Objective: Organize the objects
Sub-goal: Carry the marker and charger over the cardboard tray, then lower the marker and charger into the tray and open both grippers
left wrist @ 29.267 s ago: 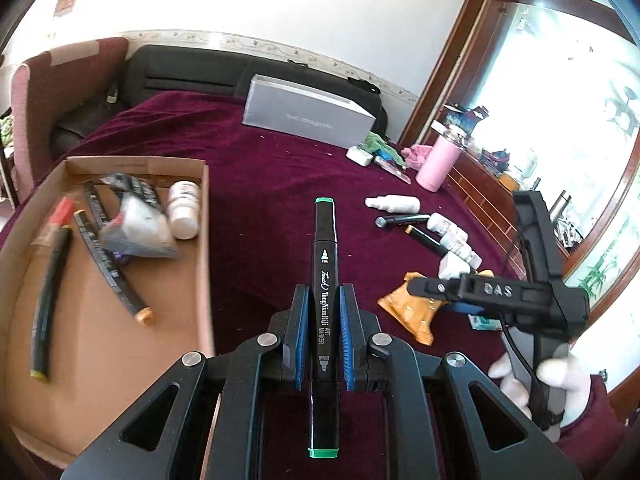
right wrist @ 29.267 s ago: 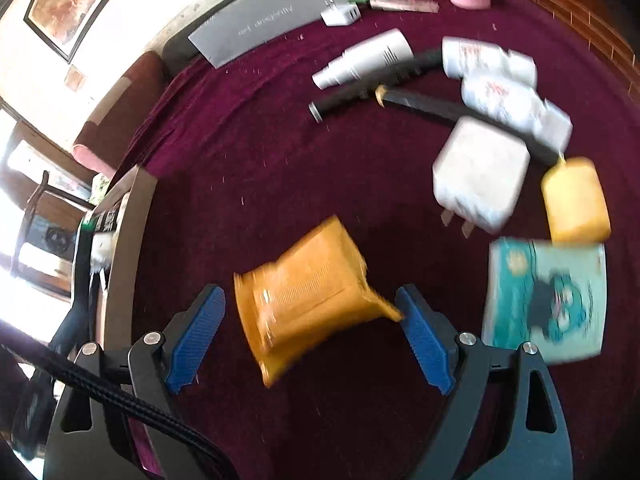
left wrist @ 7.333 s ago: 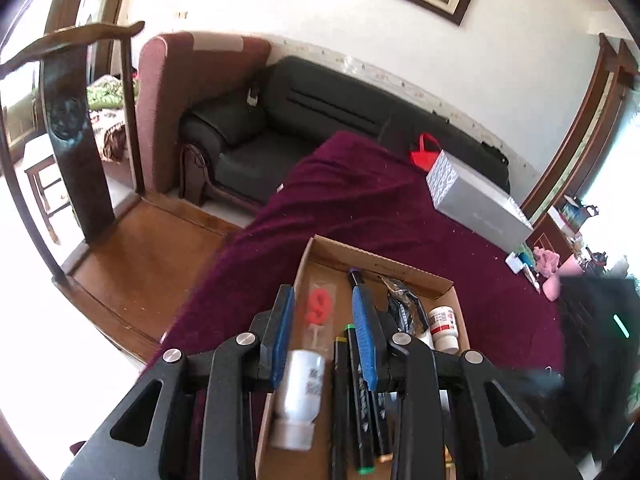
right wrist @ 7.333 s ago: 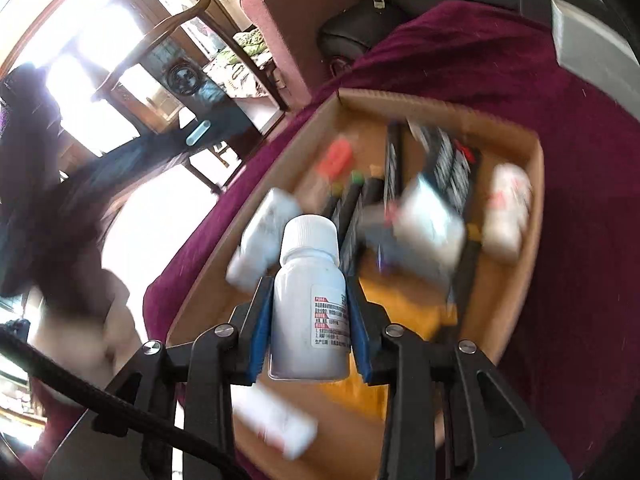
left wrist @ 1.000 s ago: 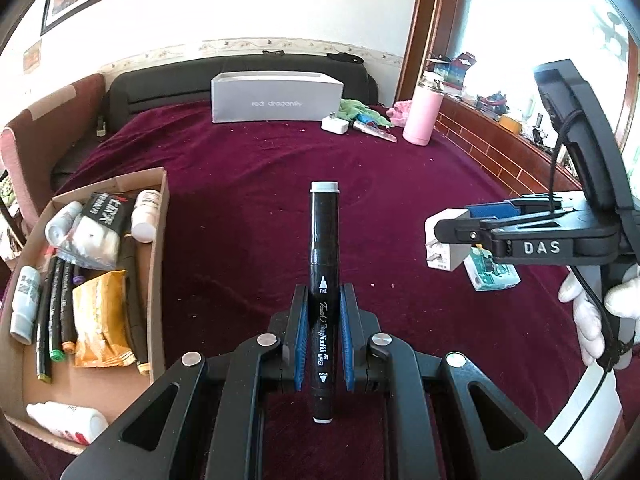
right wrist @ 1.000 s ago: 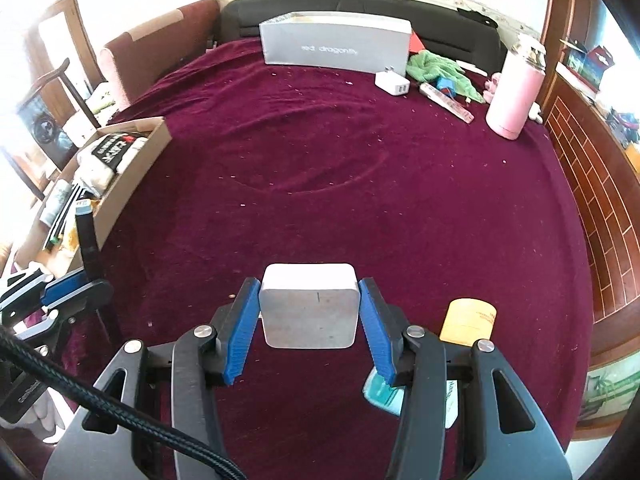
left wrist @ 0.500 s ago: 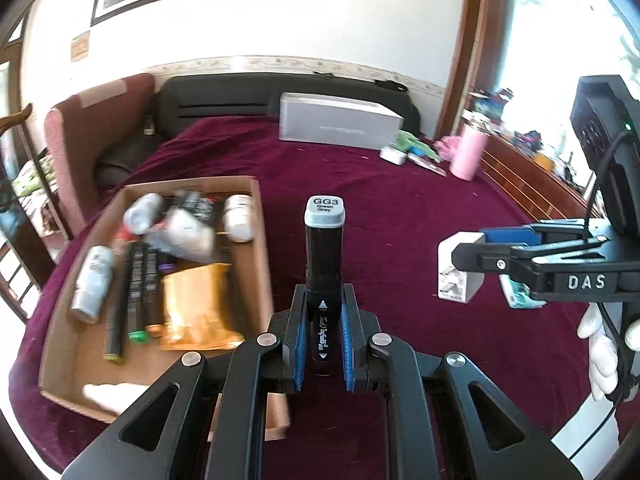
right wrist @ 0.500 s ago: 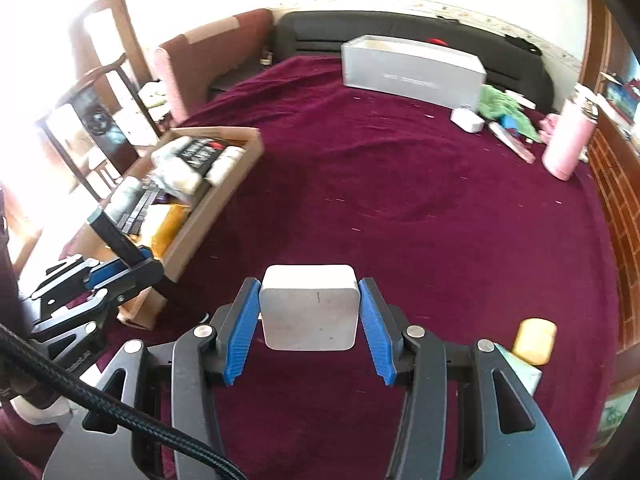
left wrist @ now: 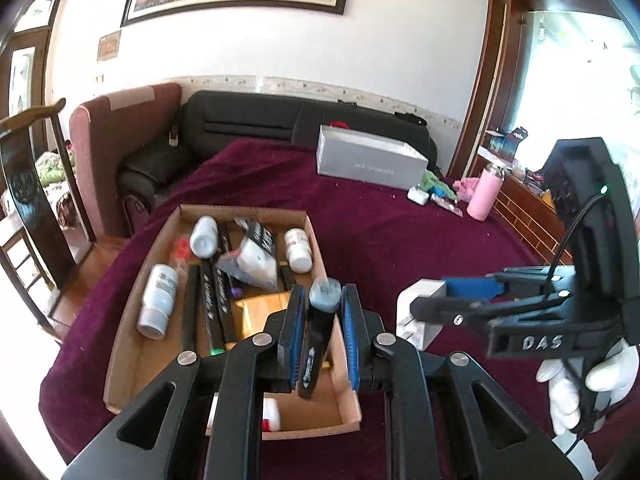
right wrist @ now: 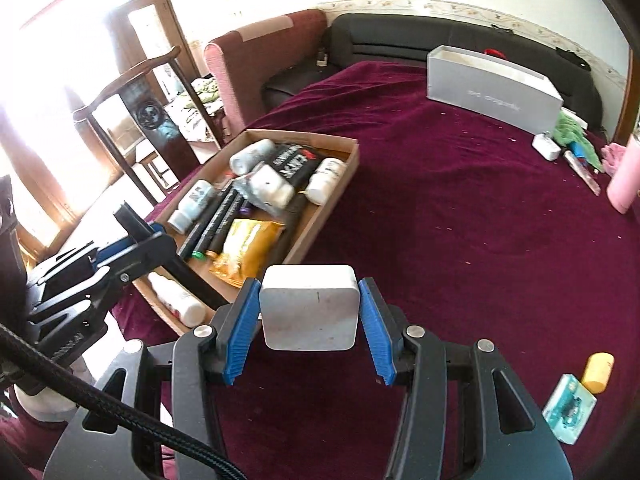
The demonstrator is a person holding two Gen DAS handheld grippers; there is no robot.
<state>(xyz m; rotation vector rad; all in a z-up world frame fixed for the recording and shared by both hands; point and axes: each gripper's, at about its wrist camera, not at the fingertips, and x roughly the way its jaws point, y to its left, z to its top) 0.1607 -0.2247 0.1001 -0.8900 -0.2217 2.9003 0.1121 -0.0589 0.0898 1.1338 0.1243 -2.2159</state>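
My left gripper point(left wrist: 323, 296) hangs over the near end of the cardboard box point(left wrist: 240, 210). Its jaws are opening. Between them a black marker with a grey cap point(left wrist: 320, 332) leans loose, with a gap to the right pad. The box holds several markers, white bottles, an orange pouch point(right wrist: 248, 252) and a clear packet. My right gripper point(right wrist: 309, 286) is shut on a white plug adapter point(right wrist: 308, 312), just right of the box wall point(right wrist: 320, 216) above the maroon cloth. The adapter point(left wrist: 420, 300) also shows in the left wrist view, and the left gripper point(right wrist: 132, 236) in the right wrist view.
At the back of the maroon-covered table stands a grey carton point(left wrist: 368, 160), with a pink bottle point(left wrist: 486, 192) and small clutter to its right. A yellow cylinder point(right wrist: 598, 372) and a teal packet point(right wrist: 568, 416) lie near right. A wooden chair point(right wrist: 132, 92) and armchair stand left. A gloved hand point(left wrist: 572, 376) grips the right tool.
Both grippers swung left until the box lies under the left one. The left jaws parted slightly and the marker slid back and tilted between them. The adapter stays clamped.
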